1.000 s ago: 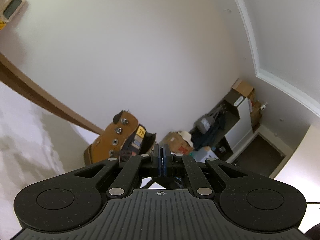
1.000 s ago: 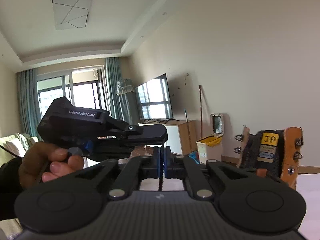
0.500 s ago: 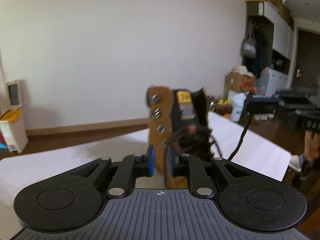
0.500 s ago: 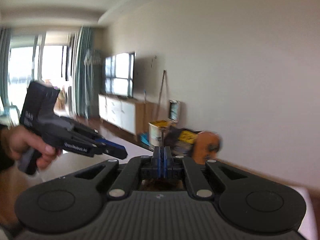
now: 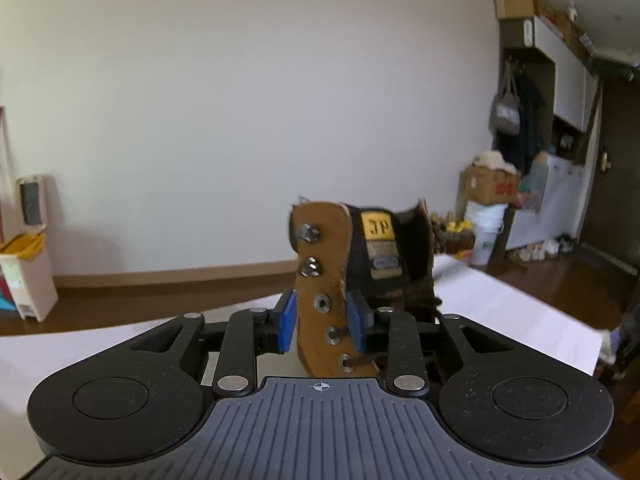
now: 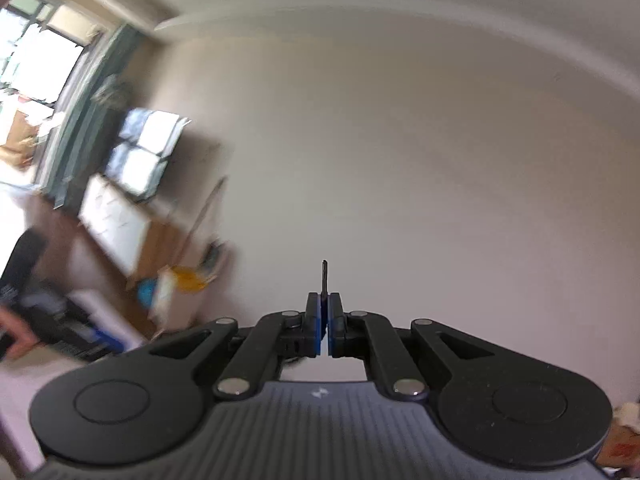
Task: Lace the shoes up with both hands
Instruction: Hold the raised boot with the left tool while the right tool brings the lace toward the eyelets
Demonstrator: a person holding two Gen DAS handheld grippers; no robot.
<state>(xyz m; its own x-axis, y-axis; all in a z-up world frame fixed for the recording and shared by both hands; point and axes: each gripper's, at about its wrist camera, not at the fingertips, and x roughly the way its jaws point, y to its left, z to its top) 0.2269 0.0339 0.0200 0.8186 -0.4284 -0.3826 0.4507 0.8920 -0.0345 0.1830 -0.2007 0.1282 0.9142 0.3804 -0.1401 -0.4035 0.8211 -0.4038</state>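
Observation:
A tan lace-up boot (image 5: 324, 264) stands upright on the white table (image 5: 500, 300), its tongue with a yellow label (image 5: 378, 226) facing me. Dark brown lace (image 5: 424, 304) hangs bunched at its right side and threads the lowest eyelets. My left gripper (image 5: 322, 320) has its jaws opening, with the boot's tan eyelet flap between the blue pads and small gaps on both sides. In the right wrist view my right gripper (image 6: 324, 312) is shut on the lace tip (image 6: 324, 276), which sticks up thin and dark above the pads. The boot is out of that view.
A white bin with a yellow liner (image 5: 24, 248) stands by the wall at the left. Boxes (image 5: 490, 184), a cabinet and a dark door fill the right. The right wrist view is blurred: window, TV and sideboard at left, a person's hand (image 6: 16, 340) at the edge.
The left gripper swung round to face the boot and its jaws went from shut to parted around the eyelet flap. The right gripper rose and rolled, staying shut; the boot left its view.

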